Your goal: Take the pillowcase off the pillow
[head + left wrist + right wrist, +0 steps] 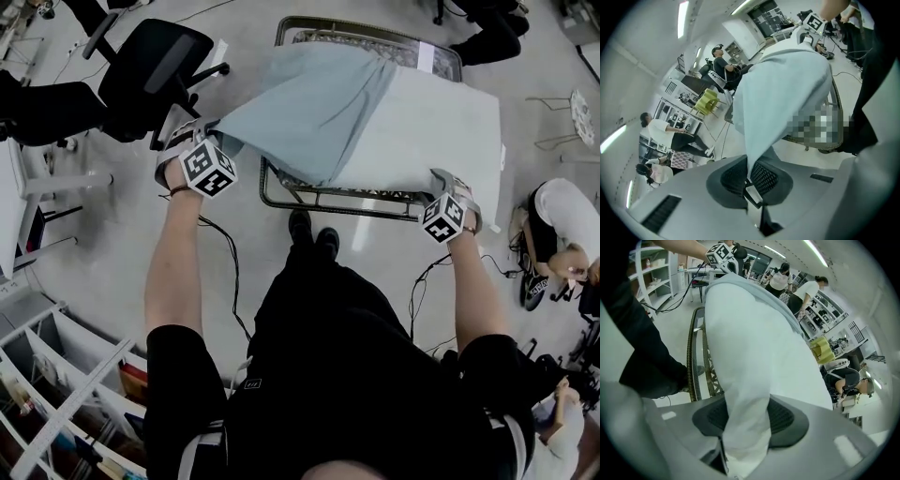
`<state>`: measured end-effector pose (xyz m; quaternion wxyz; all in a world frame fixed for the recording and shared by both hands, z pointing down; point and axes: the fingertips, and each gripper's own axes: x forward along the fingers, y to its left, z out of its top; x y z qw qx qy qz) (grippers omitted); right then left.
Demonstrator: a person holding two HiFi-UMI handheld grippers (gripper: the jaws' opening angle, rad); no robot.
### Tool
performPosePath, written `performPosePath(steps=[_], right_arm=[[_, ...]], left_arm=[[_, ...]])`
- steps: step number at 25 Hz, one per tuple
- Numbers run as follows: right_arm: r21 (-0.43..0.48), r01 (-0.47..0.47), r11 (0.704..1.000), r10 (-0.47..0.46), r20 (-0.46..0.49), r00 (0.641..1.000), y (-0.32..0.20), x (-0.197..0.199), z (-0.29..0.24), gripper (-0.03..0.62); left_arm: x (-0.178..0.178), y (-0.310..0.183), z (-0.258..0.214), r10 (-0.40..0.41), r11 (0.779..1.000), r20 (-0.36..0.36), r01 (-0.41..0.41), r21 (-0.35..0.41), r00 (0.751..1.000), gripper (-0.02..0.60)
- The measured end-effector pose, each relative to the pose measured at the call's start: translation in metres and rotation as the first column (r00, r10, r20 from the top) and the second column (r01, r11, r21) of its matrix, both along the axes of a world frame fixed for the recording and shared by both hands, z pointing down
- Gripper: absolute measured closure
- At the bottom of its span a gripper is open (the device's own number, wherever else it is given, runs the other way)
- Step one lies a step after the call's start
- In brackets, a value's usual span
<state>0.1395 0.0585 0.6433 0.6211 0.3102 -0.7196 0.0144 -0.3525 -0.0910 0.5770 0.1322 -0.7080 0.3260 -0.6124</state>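
A white pillow (427, 131) lies on a metal-framed stand, its left part still inside a light blue-grey pillowcase (309, 108). My left gripper (204, 131) is shut on the pillowcase's left edge, and the cloth (783, 89) stretches from between its pads (761, 176) toward the pillow. At the pillow's near right corner, my right gripper (448, 183) is shut on the bare white pillow (754, 348), which bunches between its pads (780, 416). The pillowcase (740, 280) shows at the pillow's far end in the right gripper view, beside the left gripper's marker cube (721, 254).
The stand's metal frame (328, 199) shows under the pillow. A black office chair (155, 66) stands to the left. White shelving (56, 375) fills the lower left. A person (562, 234) crouches at the right. Cables (230, 272) trail on the floor.
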Motion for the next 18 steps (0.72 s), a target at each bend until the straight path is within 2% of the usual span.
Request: performPosePath(steps=[3, 9, 13, 16, 18], right_arm=[[-0.012, -0.02, 1.0, 0.02, 0.002, 1.0, 0.01, 0.008, 0.002, 0.362], [-0.022, -0.036, 0.999, 0.036, 0.001, 0.999, 0.019, 0.015, 0.005, 0.361], [-0.027, -0.049, 0.998, 0.049, -0.014, 0.999, 0.024, 0.021, 0.005, 0.362], [-0.041, -0.052, 0.998, 0.051, -0.03, 0.998, 0.03, 0.024, 0.009, 0.362], [-0.066, -0.057, 0.996, 0.053, -0.053, 0.997, 0.036, 0.03, 0.015, 0.362]], left_arm=[[0.003, -0.007, -0.009, -0.007, 1.0, -0.022, 0.007, 0.013, 1.0, 0.574], [-0.002, -0.021, -0.021, -0.084, 0.996, -0.129, 0.085, 0.002, 0.988, 0.574], [-0.008, -0.033, -0.031, -0.142, 0.99, -0.211, 0.144, -0.006, 0.967, 0.574], [-0.015, -0.044, -0.039, -0.165, 0.985, -0.236, 0.173, 0.016, 0.958, 0.574], [-0.022, -0.054, -0.051, -0.205, 0.974, -0.281, 0.223, 0.035, 0.938, 0.574]])
